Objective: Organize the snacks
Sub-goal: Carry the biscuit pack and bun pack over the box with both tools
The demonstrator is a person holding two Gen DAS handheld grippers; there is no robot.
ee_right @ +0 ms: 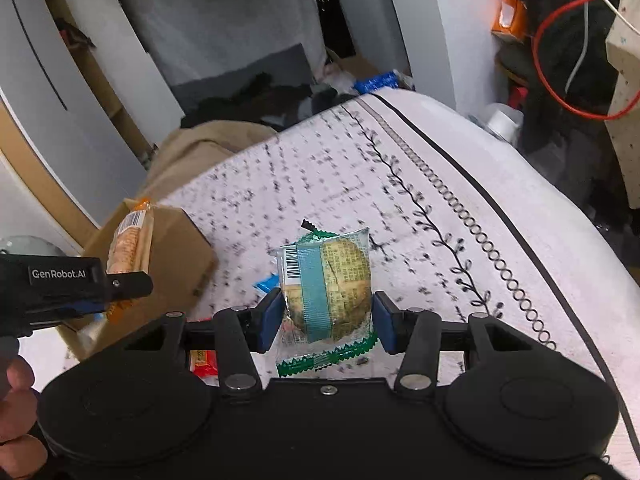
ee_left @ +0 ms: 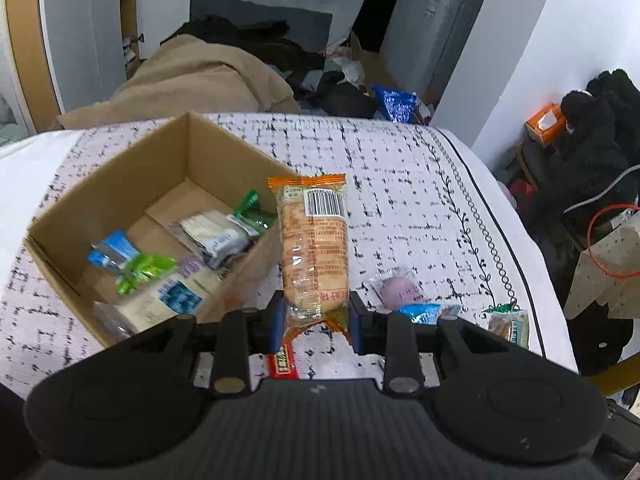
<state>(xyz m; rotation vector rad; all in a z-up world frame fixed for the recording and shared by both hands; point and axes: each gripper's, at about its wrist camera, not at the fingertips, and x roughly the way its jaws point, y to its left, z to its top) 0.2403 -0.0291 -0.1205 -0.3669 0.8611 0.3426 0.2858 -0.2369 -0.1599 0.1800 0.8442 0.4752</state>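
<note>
Beside the open brown cardboard box (ee_left: 120, 208), your left gripper (ee_left: 316, 320) pinched an orange cracker packet (ee_left: 314, 240); your right gripper (ee_right: 326, 320) clamped a green-edged pastry packet (ee_right: 326, 292).

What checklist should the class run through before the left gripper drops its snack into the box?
1. Left gripper clamps the orange cracker pack: ok.
2. Pack is over the cardboard box opening: not ok, it hangs just outside the right wall.
3. Box has free room: ok, bare floor at the back.
4. Right gripper holds the green-edged pastry packet firmly: ok.
5. Snacks left on the tablecloth: not ok, the purple packet remains.
</note>
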